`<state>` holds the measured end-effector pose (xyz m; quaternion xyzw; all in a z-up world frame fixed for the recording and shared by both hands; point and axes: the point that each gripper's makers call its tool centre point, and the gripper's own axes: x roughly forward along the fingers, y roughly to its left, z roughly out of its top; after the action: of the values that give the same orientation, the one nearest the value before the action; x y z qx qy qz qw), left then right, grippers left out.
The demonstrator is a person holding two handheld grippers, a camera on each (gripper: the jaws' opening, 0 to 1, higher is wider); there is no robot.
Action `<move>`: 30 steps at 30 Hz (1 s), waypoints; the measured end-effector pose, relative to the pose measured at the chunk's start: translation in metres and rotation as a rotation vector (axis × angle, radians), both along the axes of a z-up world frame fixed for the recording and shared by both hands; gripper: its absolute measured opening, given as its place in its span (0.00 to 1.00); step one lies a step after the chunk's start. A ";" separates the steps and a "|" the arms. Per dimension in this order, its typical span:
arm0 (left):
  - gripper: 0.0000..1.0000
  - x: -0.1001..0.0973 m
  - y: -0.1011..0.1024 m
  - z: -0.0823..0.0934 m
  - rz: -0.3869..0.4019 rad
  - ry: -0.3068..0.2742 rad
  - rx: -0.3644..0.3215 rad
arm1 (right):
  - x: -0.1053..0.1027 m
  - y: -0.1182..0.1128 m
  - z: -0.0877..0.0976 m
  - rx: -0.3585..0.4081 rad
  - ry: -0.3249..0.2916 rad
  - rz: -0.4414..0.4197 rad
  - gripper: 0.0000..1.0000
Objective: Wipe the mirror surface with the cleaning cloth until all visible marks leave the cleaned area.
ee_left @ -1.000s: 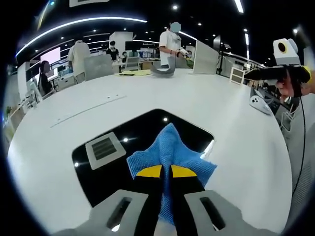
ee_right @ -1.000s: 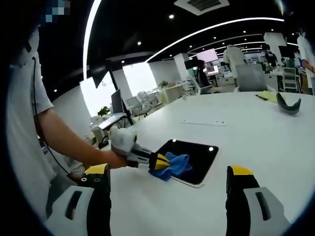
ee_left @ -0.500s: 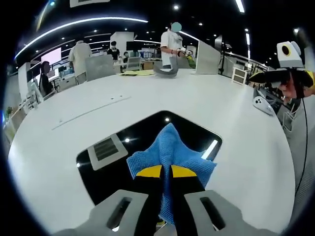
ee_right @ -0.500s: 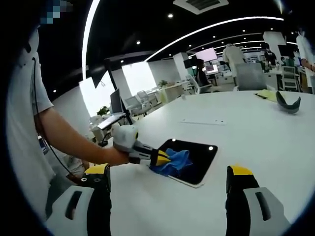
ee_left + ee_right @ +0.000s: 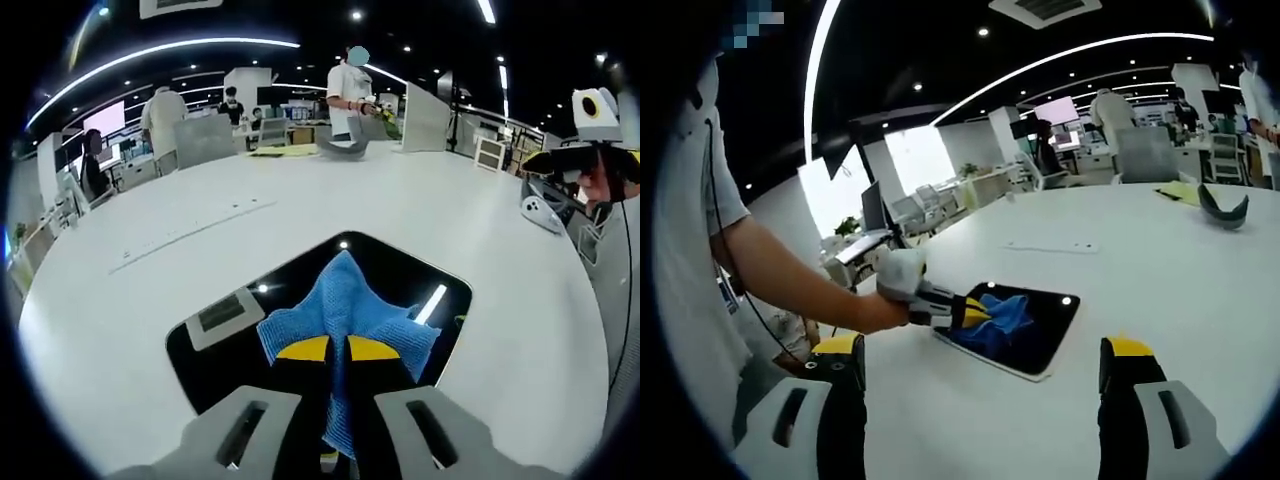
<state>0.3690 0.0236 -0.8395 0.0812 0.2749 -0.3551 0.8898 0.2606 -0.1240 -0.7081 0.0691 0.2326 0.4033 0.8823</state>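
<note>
The mirror point(image 5: 400, 290) lay flat on the big white table point(image 5: 150, 290), shiny side up, so it could be wiped from above. It looked dark because it showed the ceiling and its lights. The blue cloth point(image 5: 345, 305) sat on the mirror, near the side closest to the person. The left gripper point(image 5: 336, 349) had its two jaws squeezed together on the cloth, so the cloth would go along when the hand pushed it over the glass. The cloth spread out in front of the jaws, which let more of it rub the mirror.

In the right gripper view, the left gripper point(image 5: 970, 312) pressed the cloth point(image 5: 995, 322) down on the mirror point(image 5: 1040, 330), with the person's hand point(image 5: 875, 312) behind it.

The right gripper point(image 5: 980, 365) was held up, away from the mirror, with its jaws wide apart and nothing in them. It probably waited there so it would not get in the way.

I could not tell if any marks were left, so the wiping was probably not finished.
</note>
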 end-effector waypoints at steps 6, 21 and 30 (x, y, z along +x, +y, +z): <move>0.03 0.012 0.003 0.000 -0.001 -0.007 0.009 | 0.000 0.001 -0.001 -0.011 -0.006 0.003 0.99; 0.03 0.036 0.009 0.003 -0.008 -0.035 0.021 | 0.002 0.003 -0.003 -0.008 0.008 0.010 1.00; 0.03 0.043 0.010 0.006 -0.010 -0.047 0.030 | 0.001 0.001 -0.006 -0.011 0.016 -0.001 1.00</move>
<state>0.4122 0.0339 -0.8335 0.1042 0.2586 -0.3535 0.8929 0.2619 -0.1232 -0.7140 0.0678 0.2416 0.4011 0.8810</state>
